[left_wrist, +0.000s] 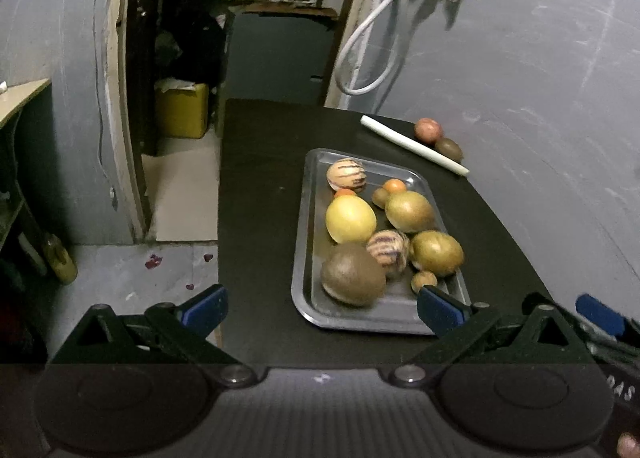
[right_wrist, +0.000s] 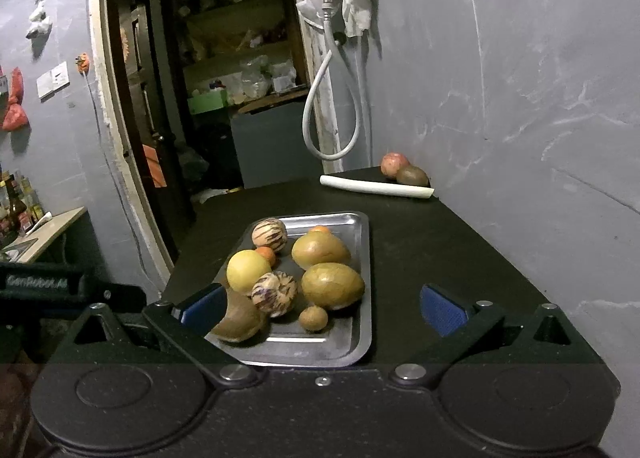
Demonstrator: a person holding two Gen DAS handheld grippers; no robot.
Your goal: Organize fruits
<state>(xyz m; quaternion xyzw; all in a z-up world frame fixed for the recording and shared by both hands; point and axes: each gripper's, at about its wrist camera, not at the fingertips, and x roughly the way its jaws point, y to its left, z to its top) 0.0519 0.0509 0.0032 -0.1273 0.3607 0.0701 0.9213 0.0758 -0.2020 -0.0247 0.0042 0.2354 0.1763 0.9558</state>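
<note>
Between the blue-padded fingers of the left gripper [left_wrist: 322, 310], which stand wide apart with nothing held, the near end of a rectangular stainless steel tray [left_wrist: 304, 258] shows from the left wrist view. Just as wide and empty stands the right gripper [right_wrist: 322, 308], its blue pads either side of the same tray's near end in the right wrist view; part of it also shows at the right edge of the left wrist view.

That tray lies on a black tabletop [left_wrist: 256, 186], near its front edge. Nearest the grippers in the tray sits a round brown fruit [left_wrist: 353, 273], with a small tan fruit [left_wrist: 424, 280] beside it. Behind them lie a cream fruit with purple stripes [left_wrist: 388, 248] and a green-yellow oval fruit [left_wrist: 437, 252]. Farther back are a smooth yellow fruit [left_wrist: 350, 219], a second green-yellow oval fruit [left_wrist: 410, 211], two small orange fruits [left_wrist: 395, 186] and another purple-striped fruit [left_wrist: 346, 175] at the tray's far end.

Well apart from the tray, toward the tabletop's far right corner against the grey wall [left_wrist: 540, 78], a white stalk [left_wrist: 414, 145] lies slantwise, with a pinkish round fruit [left_wrist: 428, 130] and a dark olive fruit [left_wrist: 449, 149] just behind it.
</note>
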